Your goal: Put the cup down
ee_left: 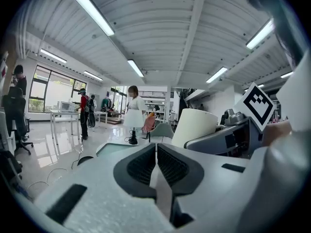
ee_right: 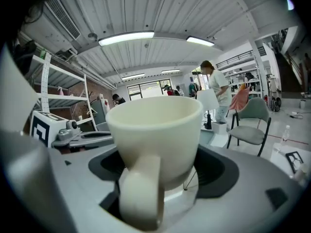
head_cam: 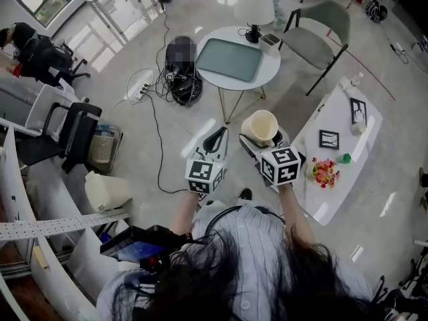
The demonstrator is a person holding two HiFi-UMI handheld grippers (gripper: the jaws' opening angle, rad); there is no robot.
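Note:
A cream cup [head_cam: 259, 127] with a handle sits upright between the jaws of my right gripper [head_cam: 262, 138], held in the air above the floor. In the right gripper view the cup [ee_right: 156, 125] fills the middle, its handle towards the camera, and the wide-spread jaws of the right gripper [ee_right: 163, 171] press its sides. My left gripper [head_cam: 215, 142] hovers just to the left at the same height. In its own view the left gripper [ee_left: 156, 155] is shut, pads together with nothing between them, and the cup [ee_left: 195, 125] shows to its right.
A round table [head_cam: 262, 72] with a grey-green tray [head_cam: 229, 59] and a lamp [head_cam: 253, 7] stands ahead, a grey chair [head_cam: 319, 31] beside it. A low white table [head_cam: 321, 199] with flowers [head_cam: 325, 172] and frames lies right. Cables and a power strip [head_cam: 139, 85] cross the floor at left.

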